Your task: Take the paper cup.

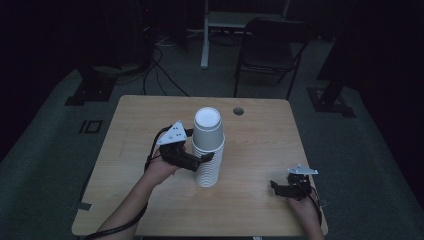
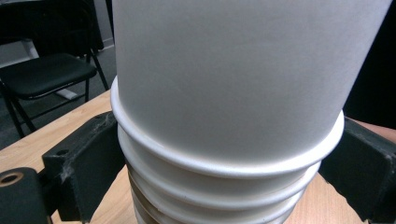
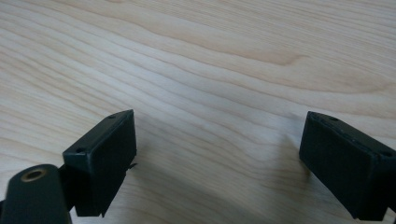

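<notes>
A tall stack of white paper cups [image 1: 208, 150] stands upside down near the middle of the wooden table [image 1: 260, 145]. My left gripper [image 1: 204, 161] reaches in from the left and holds the stack about halfway up. In the left gripper view the cup rims [image 2: 224, 163] sit between the two black jaws, which press on both sides. My right gripper [image 1: 276, 187] rests low at the table's front right, apart from the cups. Its jaws stand wide open over bare wood [image 3: 219, 93], with nothing between them.
A round cable hole [image 1: 238, 110] lies in the tabletop behind the stack. A dark folding chair [image 1: 267, 45] and a table leg [image 1: 204, 35] stand beyond the far edge. The surrounding floor is dim, with cables at the back left.
</notes>
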`<state>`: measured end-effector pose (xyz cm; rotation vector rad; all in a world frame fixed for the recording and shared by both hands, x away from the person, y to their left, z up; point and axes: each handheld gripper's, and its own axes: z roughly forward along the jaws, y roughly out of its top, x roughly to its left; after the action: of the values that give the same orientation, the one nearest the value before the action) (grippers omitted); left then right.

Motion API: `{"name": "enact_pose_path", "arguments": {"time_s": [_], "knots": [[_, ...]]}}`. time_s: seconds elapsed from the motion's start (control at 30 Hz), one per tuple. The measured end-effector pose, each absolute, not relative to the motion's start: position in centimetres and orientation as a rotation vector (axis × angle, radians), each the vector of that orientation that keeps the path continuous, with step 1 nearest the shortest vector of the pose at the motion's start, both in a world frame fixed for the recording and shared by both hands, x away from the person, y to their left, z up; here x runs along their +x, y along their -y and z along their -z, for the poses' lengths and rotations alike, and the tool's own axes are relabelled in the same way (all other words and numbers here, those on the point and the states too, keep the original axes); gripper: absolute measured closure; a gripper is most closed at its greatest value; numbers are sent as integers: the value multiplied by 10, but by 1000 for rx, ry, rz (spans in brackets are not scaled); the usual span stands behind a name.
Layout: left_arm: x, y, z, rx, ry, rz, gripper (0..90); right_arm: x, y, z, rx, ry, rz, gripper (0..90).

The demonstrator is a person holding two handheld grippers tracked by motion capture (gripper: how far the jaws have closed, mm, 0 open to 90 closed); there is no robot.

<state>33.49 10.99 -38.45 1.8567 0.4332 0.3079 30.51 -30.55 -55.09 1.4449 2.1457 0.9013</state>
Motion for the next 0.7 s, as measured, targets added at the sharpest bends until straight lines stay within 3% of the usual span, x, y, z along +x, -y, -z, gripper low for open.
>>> {"name": "enact_pose_path", "arguments": {"time_s": [0.7], "knots": [[336,-110,383,1864,-437,-304,61,312,268,487,1272,-2188,-1193,121]]}}
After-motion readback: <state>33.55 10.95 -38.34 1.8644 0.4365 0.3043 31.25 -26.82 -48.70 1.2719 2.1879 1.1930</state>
